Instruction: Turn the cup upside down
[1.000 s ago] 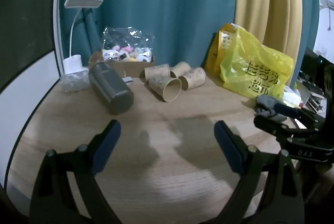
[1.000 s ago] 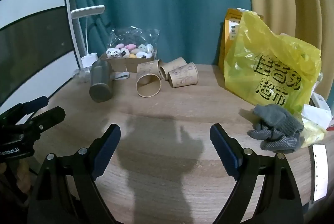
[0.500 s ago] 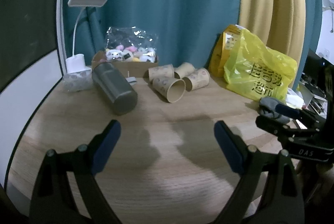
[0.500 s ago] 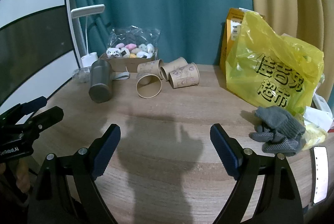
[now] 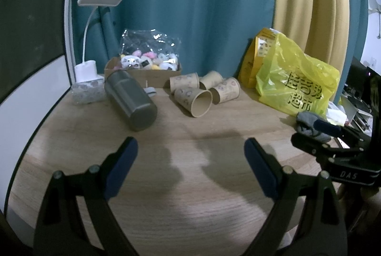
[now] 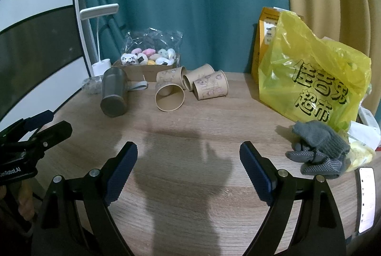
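Note:
Several brown paper cups lie on their sides at the back of the wooden table; the nearest one [image 5: 193, 101] [image 6: 169, 97] has its open mouth toward me. A grey metal tumbler [image 5: 130, 100] [image 6: 113, 91] lies on its side left of them. My left gripper [image 5: 190, 167] is open and empty over the table's near part, well short of the cups. My right gripper [image 6: 188, 166] is open and empty too, likewise short of them. The left gripper also shows at the left edge of the right wrist view [image 6: 35, 134], and the right gripper at the right edge of the left wrist view [image 5: 326, 136].
A yellow plastic bag [image 5: 295, 84] [image 6: 314, 74] stands at the back right. Grey gloves [image 6: 319, 148] lie in front of it, a phone [image 6: 365, 198] at the right edge. A cardboard box of plush toys [image 6: 147, 63] and a white desk lamp [image 5: 90, 41] stand at the back left.
Both views have pulled back and risen slightly; the cups and tumbler sit a little lower and farther. Both grippers stay open.

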A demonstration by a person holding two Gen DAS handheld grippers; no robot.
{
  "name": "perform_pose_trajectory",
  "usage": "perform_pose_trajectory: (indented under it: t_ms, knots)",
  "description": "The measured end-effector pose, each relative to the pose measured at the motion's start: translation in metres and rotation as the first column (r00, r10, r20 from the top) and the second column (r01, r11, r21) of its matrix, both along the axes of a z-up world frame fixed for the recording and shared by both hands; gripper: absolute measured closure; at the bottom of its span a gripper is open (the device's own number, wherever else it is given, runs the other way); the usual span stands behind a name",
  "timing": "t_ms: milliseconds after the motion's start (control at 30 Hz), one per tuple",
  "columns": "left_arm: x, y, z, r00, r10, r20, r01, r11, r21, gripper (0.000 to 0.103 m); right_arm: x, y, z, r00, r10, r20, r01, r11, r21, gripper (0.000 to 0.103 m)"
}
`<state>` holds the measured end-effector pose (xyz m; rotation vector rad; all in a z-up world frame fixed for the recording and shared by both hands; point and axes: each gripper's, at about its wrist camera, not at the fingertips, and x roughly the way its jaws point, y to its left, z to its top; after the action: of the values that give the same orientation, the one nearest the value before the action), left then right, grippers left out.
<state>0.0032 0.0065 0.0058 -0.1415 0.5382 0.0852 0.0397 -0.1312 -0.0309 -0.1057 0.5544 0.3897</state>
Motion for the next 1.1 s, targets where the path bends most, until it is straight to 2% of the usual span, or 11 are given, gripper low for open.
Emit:
perform_pose_trajectory:
  t_ms: [1100]
  knots:
    - [-0.0003, 0.0026, -0.0007, 1.000, 0.006, 0.005, -0.006, 1.000, -0.007, 0.011, -0.0002, 0.0012, -0.0019, 1.000, 0.002, -0.005, -0.002, 1.000, 0.000, 0.013]
